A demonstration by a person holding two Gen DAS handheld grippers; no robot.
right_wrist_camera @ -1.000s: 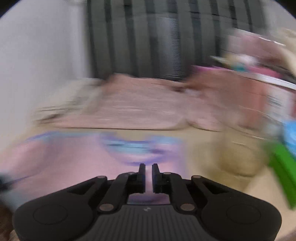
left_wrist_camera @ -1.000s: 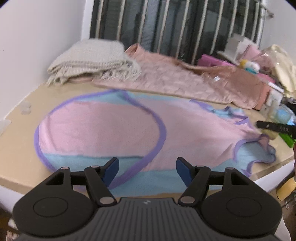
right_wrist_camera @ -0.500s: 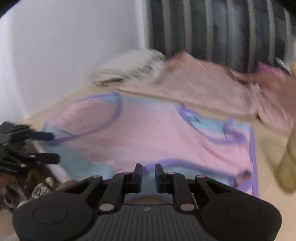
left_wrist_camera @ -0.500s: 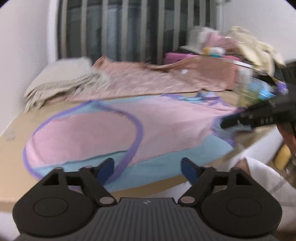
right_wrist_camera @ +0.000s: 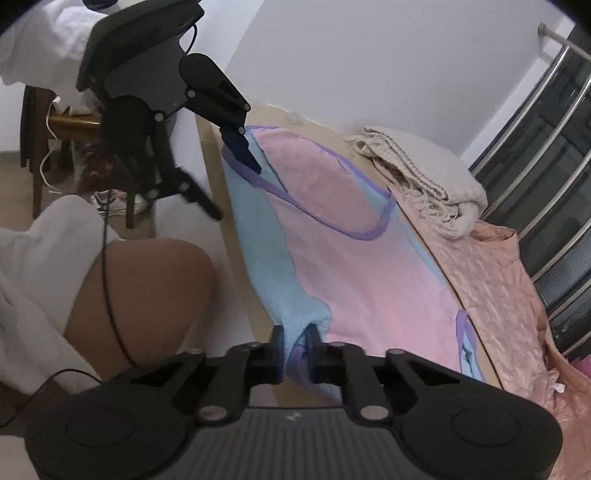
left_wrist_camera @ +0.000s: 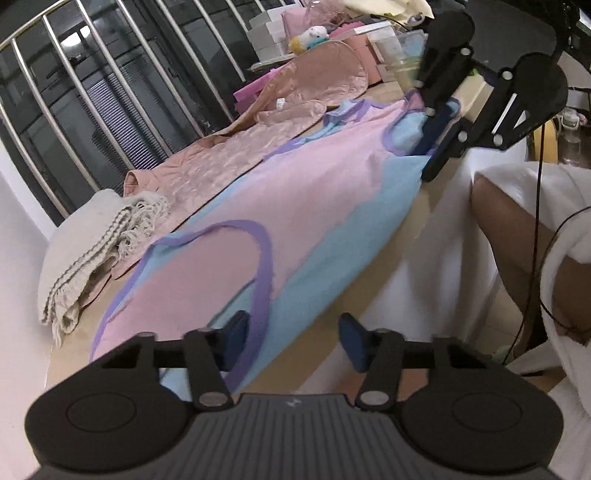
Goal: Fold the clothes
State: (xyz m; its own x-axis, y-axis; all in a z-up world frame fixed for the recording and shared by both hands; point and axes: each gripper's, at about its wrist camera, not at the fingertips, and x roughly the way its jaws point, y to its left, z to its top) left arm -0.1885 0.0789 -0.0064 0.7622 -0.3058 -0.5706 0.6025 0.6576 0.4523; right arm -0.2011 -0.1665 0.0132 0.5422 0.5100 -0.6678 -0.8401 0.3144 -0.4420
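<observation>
A pink and light-blue garment with purple trim lies flat along the near edge of a beige table; it also shows in the right wrist view. My left gripper is open, its fingers straddling the garment's near blue and purple edge at one end. My right gripper is shut on the garment's blue edge at the other end. Each gripper shows in the other's view: the right gripper and the left gripper.
A folded beige knit blanket and a quilted pink cover lie behind the garment. Boxes and clutter sit at the far end. Metal window bars stand behind. The person's knee is close to the table edge.
Both grippers have swung to opposite ends of the garment and dropped to its near edge. The right gripper has closed on the blue edge. The left stays open.
</observation>
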